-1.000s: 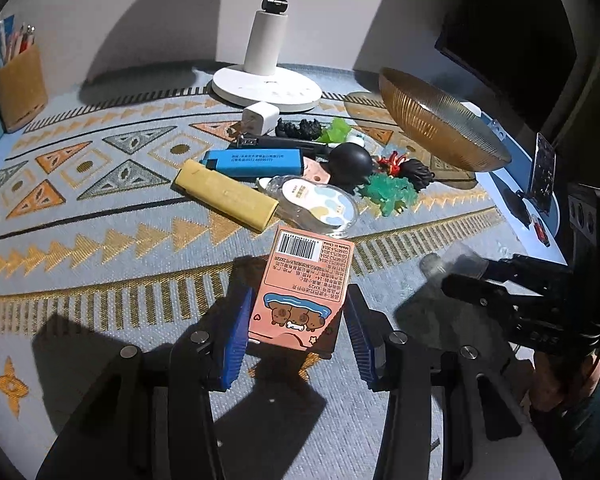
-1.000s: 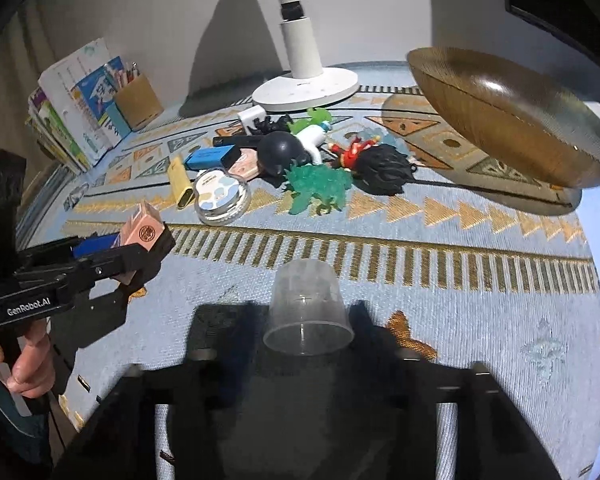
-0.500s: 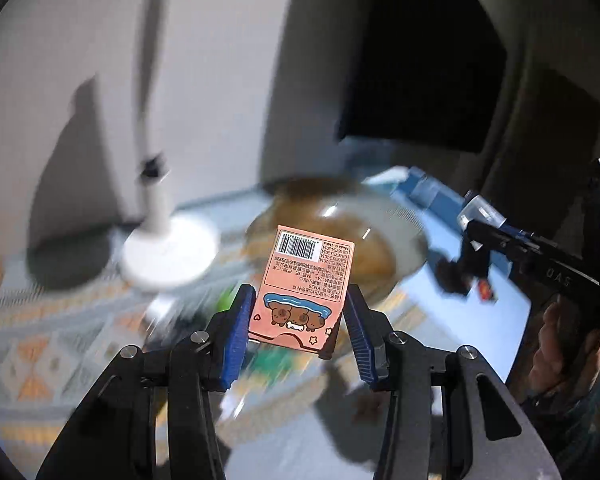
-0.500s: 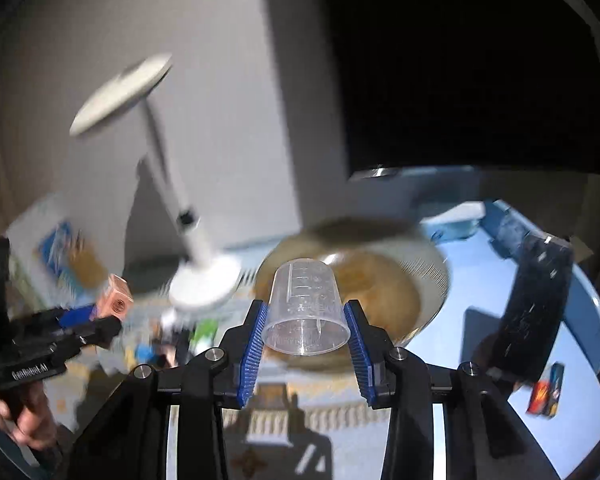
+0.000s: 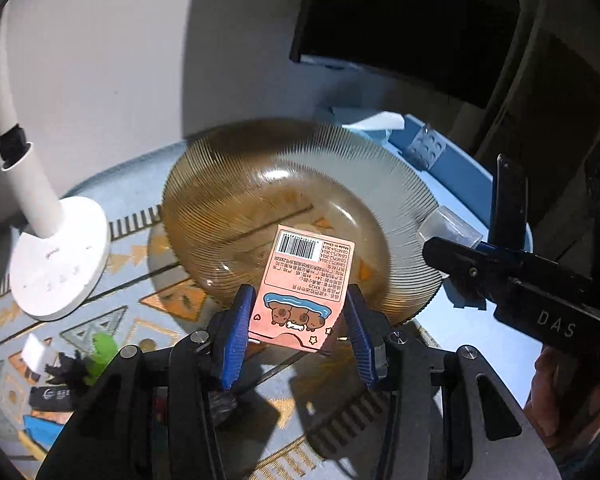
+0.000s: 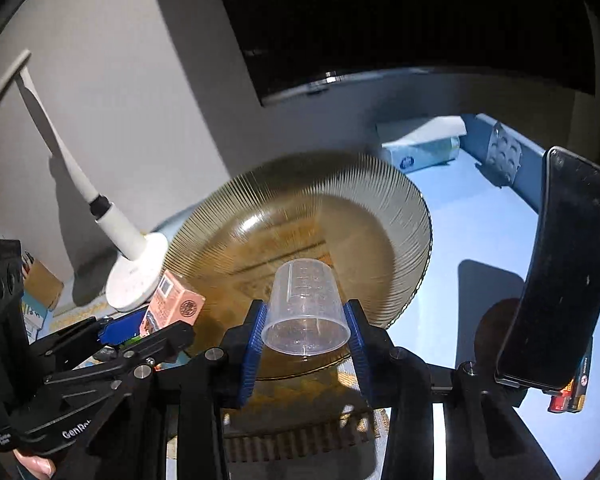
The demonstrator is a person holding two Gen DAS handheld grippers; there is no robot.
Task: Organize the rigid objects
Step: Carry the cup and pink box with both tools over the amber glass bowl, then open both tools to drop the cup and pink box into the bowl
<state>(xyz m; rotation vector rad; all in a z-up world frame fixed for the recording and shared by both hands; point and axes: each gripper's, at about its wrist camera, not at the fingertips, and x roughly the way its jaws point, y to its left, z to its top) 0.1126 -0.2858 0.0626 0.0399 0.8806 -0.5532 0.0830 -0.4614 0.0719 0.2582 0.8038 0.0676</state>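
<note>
Over the amber ribbed glass bowl (image 5: 300,184), both grippers are hanging w/ their loads. The left gripper (image 5: 298,330) is gripping a pink carton (image 5: 302,280) between its blue pads (image 5: 236,332); jaws closed only to the carton's width, barcode end pointing away from the camera, carton lifted off the desk and in front of the bowl's near side. The right gripper (image 6: 306,350) is pinching a clear measuring cup (image 6: 306,306), jaws closed against its sides; the cup is lying tilted w/ its open mouth toward the camera, in front of the bowl's near rim. The bowl is sitting on the patterned mat (image 5: 160,280), just beside the white lamp base (image 5: 60,256). At lower left, a green toy (image 5: 102,354) and other small items are lying on the mat, well apart from both held things. At right, a black phone (image 6: 556,276) is standing upright on the blue desk (image 6: 472,240).
</note>
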